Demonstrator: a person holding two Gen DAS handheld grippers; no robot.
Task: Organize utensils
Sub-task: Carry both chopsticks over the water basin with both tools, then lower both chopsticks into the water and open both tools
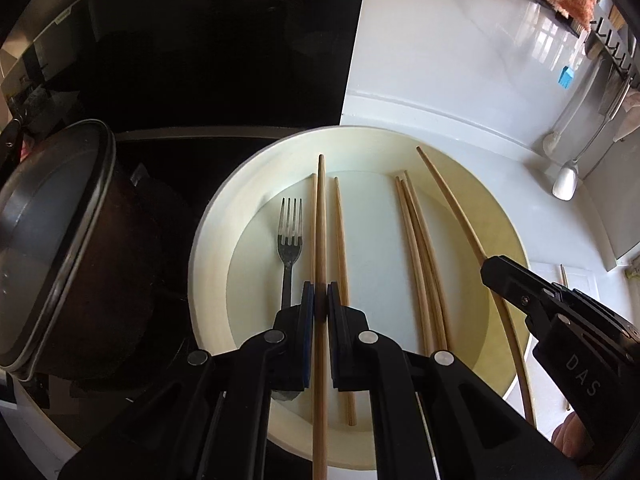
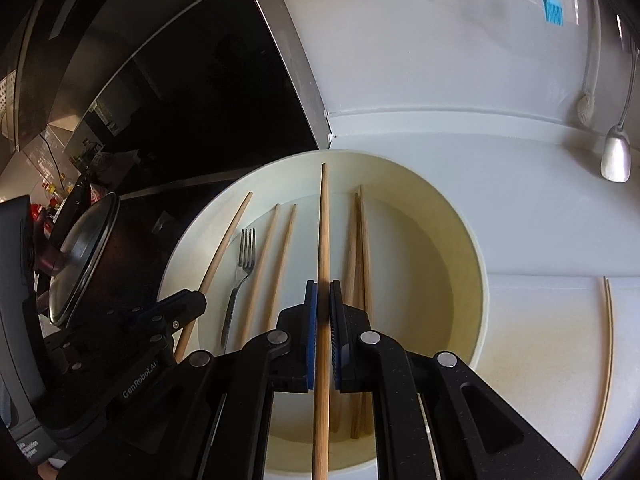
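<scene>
A round cream basin (image 1: pixel 212 224) holds a metal fork (image 1: pixel 290 240) and several short wooden chopsticks (image 1: pixel 418 248). My left gripper (image 1: pixel 320 300) is shut on one long wooden chopstick (image 1: pixel 320 216), which points away over the basin, just right of the fork. In the right wrist view my right gripper (image 2: pixel 323 300) is shut on a second long chopstick (image 2: pixel 324 220) above the basin (image 2: pixel 478 248). Each gripper shows in the other's view: the right gripper (image 1: pixel 490 270) over the basin's right side, the left gripper (image 2: pixel 198 300) over its left side by the fork (image 2: pixel 244 256).
A dark pot with a glass lid (image 1: pixel 60 240) stands on the black cooktop, close to the basin's left side. Two thin chopsticks (image 2: pixel 610 340) lie on the white counter to the right. A metal ladle (image 2: pixel 616 156) and a brush hang at the back right wall.
</scene>
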